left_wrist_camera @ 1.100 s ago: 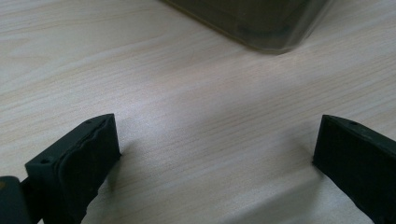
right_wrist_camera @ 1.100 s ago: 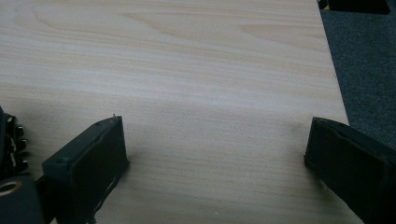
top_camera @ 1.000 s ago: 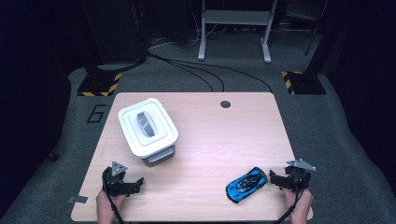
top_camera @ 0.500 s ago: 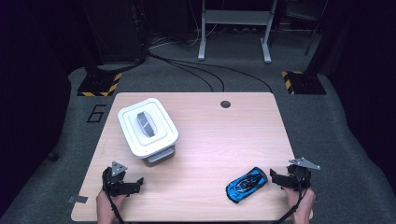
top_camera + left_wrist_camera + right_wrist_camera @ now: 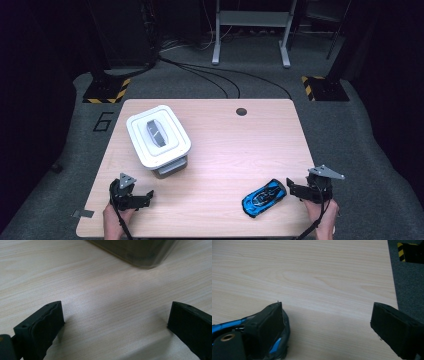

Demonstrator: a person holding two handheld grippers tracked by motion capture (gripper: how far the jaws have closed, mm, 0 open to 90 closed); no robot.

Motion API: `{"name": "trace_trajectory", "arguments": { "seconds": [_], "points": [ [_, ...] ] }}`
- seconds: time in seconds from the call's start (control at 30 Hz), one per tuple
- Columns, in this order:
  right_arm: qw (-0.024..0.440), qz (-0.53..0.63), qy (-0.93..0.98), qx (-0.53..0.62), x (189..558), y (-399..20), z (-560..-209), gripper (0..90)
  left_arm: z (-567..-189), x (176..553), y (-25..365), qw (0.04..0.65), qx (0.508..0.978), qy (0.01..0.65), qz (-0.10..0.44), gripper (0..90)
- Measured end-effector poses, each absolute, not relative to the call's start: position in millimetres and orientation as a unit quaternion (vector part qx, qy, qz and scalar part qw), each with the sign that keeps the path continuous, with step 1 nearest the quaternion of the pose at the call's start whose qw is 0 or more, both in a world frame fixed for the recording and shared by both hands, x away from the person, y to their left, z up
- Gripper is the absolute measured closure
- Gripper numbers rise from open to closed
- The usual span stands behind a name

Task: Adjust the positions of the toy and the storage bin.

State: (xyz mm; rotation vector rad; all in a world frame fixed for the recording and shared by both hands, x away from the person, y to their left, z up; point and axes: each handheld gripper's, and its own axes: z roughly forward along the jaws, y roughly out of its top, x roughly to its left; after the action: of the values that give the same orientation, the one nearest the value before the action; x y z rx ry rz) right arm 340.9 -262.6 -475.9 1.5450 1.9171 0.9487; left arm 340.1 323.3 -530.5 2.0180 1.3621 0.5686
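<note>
A blue toy car [image 5: 264,197] lies on the wooden table [image 5: 235,145] near its front right. My right gripper [image 5: 291,189] stands open just right of the car, its jaws pointing left at it. In the right gripper view my right gripper [image 5: 327,308] holds nothing between its jaws, and the car [image 5: 229,323] lies beside and partly behind the left jaw. My left gripper [image 5: 148,196] rests open at the front left, below a white lidded container [image 5: 157,140]. In the left gripper view my left gripper [image 5: 116,308] spans bare wood, with the container's corner [image 5: 135,251] ahead.
A dark round hole [image 5: 242,111] sits near the table's far edge. Beyond the table, cables, a metal stand [image 5: 250,30] and yellow-black striped blocks [image 5: 325,87] lie on grey floor. The table's right edge [image 5: 392,277] is close to my right gripper.
</note>
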Motion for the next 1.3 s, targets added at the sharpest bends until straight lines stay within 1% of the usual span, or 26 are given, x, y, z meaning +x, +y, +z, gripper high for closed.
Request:
{"name": "trace_trajectory", "arguments": {
  "seconds": [0.2,0.27,0.37,0.4,0.47,0.8,0.9,1.0,1.03,1.07,1.23,1.3],
  "points": [
    [0.235,0.351,0.720,0.551,338.7,-251.6,-470.8,15.8,-530.5,340.0,323.2,0.315,0.766,0.517,0.216,0.3],
    [0.225,0.350,0.730,0.542,339.2,-247.9,-470.8,23.6,-531.0,340.1,323.0,0.318,0.764,0.517,0.218,0.3],
    [0.213,0.339,0.744,0.535,339.1,-243.2,-472.1,32.7,-530.6,340.0,323.2,0.315,0.766,0.517,0.216,0.3],
    [0.207,0.337,0.747,0.534,339.1,-241.5,-473.0,34.4,-530.6,340.0,323.2,0.315,0.766,0.517,0.216,0.3],
    [0.200,0.335,0.750,0.534,338.3,-239.1,-475.2,42.0,-530.5,340.0,323.2,0.315,0.766,0.517,0.216,0.3],
    [0.170,0.327,0.755,0.542,335.4,-237.9,-486.4,62.5,-530.6,339.7,323.0,0.316,0.765,0.517,0.217,0.5],
    [0.165,0.322,0.754,0.549,335.7,-235.6,-489.7,67.1,-530.6,339.7,323.0,0.316,0.765,0.517,0.217,0.5],
    [0.170,0.320,0.757,0.544,335.4,-235.1,-489.8,72.2,-530.6,339.7,323.0,0.316,0.765,0.517,0.217,0.4],
    [0.169,0.320,0.754,0.549,335.3,-233.5,-489.6,75.0,-530.6,339.7,323.0,0.316,0.765,0.517,0.217,0.5],
    [0.168,0.322,0.753,0.549,336.0,-232.5,-489.6,76.5,-530.6,339.7,323.0,0.316,0.765,0.517,0.217,0.5],
    [0.179,0.310,0.756,0.547,338.3,-229.6,-488.4,77.3,-530.6,339.5,323.0,0.315,0.766,0.517,0.218,0.6],
    [0.177,0.311,0.755,0.550,338.8,-229.9,-488.2,77.4,-530.5,339.5,323.0,0.315,0.766,0.517,0.217,0.6]
  ]
}}
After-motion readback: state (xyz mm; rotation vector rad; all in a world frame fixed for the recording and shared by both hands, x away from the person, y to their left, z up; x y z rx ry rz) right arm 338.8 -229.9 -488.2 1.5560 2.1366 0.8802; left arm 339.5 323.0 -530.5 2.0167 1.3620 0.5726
